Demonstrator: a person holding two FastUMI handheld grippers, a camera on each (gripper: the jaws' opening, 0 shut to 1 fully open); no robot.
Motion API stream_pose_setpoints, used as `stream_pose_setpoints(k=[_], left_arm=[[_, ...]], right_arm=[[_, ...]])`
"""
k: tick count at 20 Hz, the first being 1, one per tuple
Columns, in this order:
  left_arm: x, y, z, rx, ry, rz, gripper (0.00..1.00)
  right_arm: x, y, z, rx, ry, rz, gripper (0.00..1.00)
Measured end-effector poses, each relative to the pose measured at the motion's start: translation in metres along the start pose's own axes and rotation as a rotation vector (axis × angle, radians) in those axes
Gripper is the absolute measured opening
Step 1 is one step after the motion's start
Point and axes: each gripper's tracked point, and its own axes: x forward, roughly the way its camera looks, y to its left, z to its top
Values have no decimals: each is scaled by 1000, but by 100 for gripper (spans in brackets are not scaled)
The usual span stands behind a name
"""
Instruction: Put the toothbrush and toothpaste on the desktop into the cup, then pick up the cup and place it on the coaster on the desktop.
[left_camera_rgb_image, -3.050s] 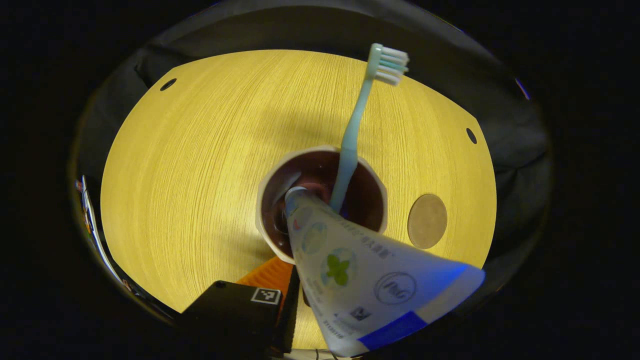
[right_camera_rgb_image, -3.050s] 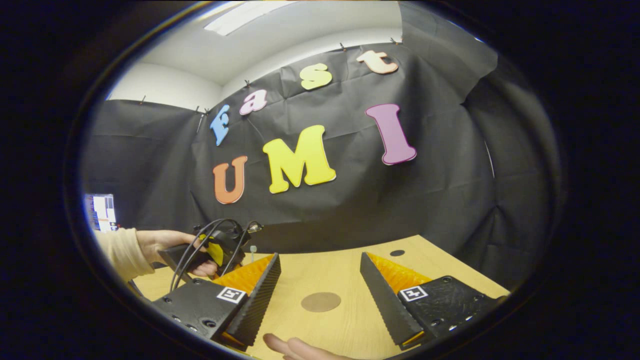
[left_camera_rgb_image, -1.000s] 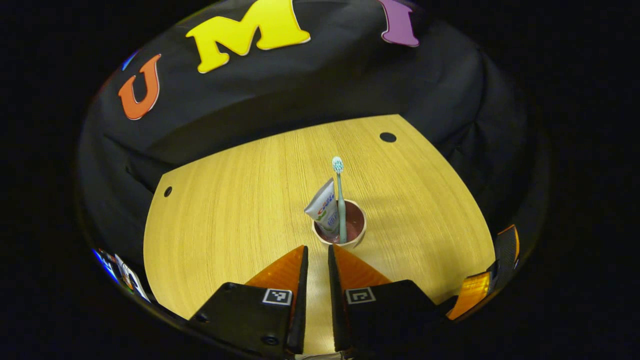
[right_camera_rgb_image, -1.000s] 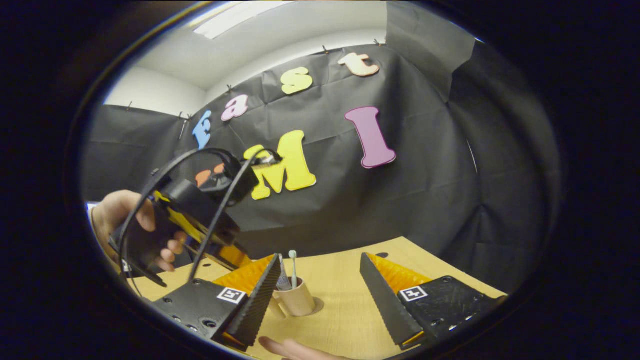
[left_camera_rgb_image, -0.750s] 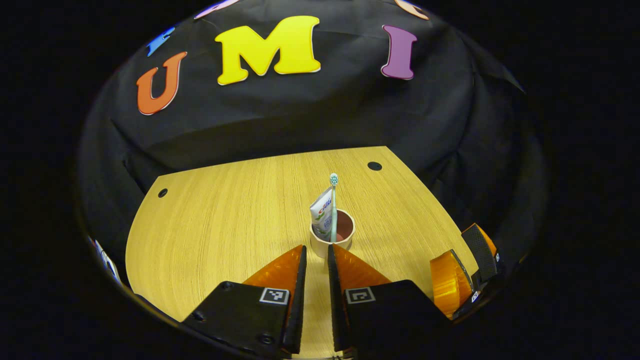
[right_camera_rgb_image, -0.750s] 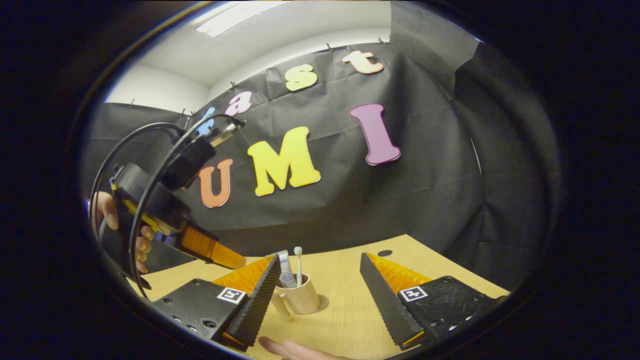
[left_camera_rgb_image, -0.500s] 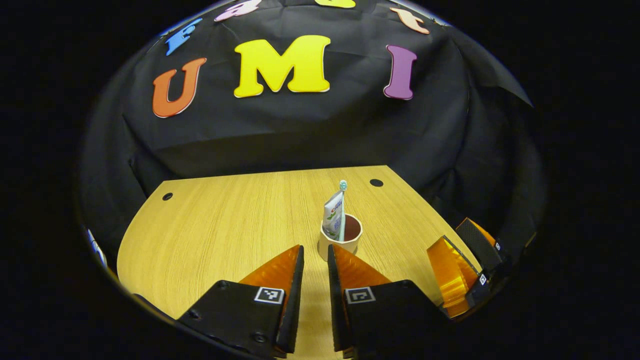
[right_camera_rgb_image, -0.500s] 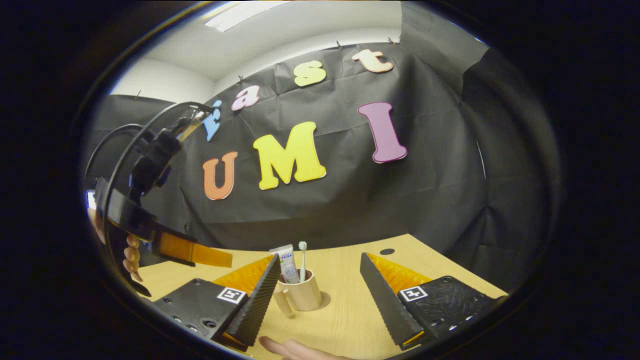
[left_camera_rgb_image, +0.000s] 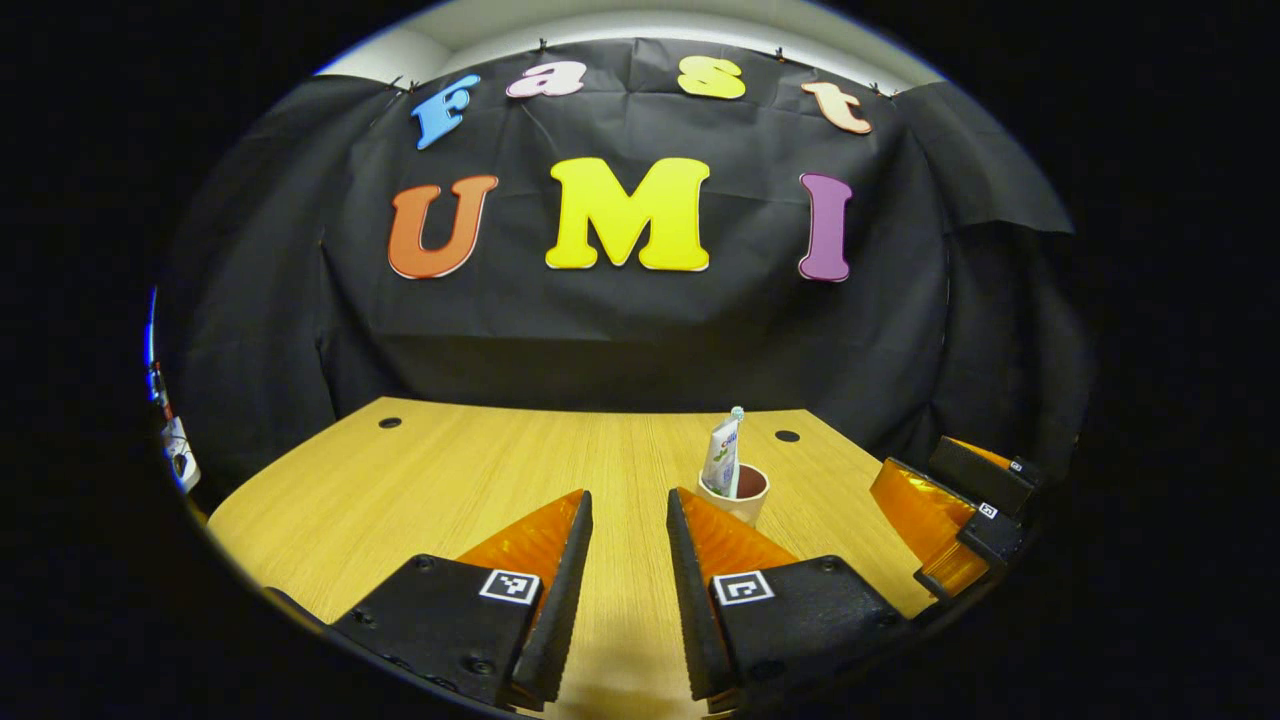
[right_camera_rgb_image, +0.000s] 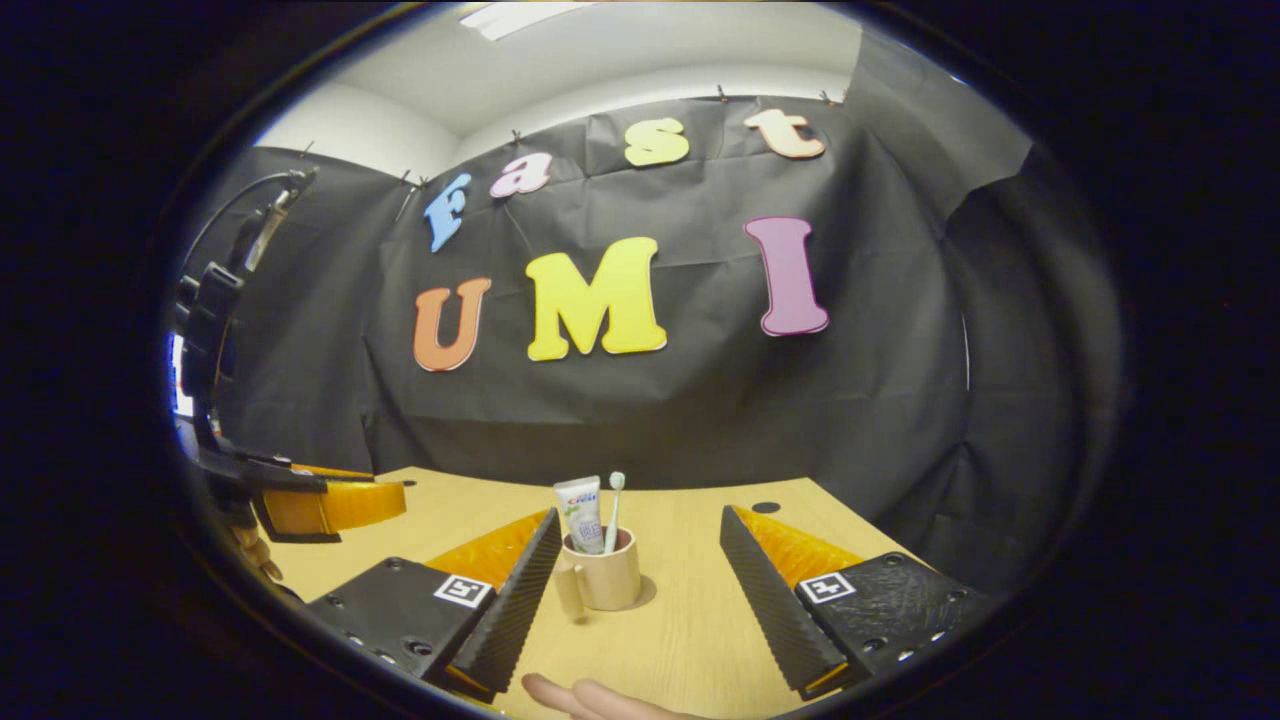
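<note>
- Left gripper (left_camera_rgb_image: 625, 545) fingers: narrow gap, nothing between them, hovering over bare desktop (left_camera_rgb_image: 480, 470).
- Right gripper (right_camera_rgb_image: 640, 580) fingers: spread wide, nothing held; the cup (right_camera_rgb_image: 603, 575) sits on the desk past and between the tips, closer to the left finger, no contact.
- Cup in left gripper view (left_camera_rgb_image: 740, 492): just beyond the tip of that gripper's right finger, right of centre, upright, apart from the finger as far as I can tell.
- Toothpaste tube (right_camera_rgb_image: 580, 515) stands in the cup, flat crimped end up, on the left side of the cup.
- Toothbrush (right_camera_rgb_image: 612, 510) stands in the cup just right of the tube, bristle head up.
- Cup handle points near-left in right gripper view.
- Coaster (right_camera_rgb_image: 645, 592): brown disc edge shows under the cup's right side; the cup stands on it.
- Right gripper seen in left gripper view at the right edge (left_camera_rgb_image: 950, 505), over the desk's right side, well apart from the cup.
- Left gripper seen in right gripper view at the far left (right_camera_rgb_image: 320, 505), cables running off its top.
- Fingertips of a hand (right_camera_rgb_image: 575, 695) at the bottom edge of right gripper view.
</note>
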Motion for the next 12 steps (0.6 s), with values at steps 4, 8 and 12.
stream_pose_setpoints(k=[4,8,12], left_arm=[[-2,-14,-13,-42,-4,-57,59],[3,-10,-17,11,-6,-16,63],[1,-14,-16,21,-26,-3,63]], right_arm=[[-5,7,1,-18,12,-12,95],[-11,9,3,-27,22,-26,95],[-10,8,2,-21,31,-28,95]])
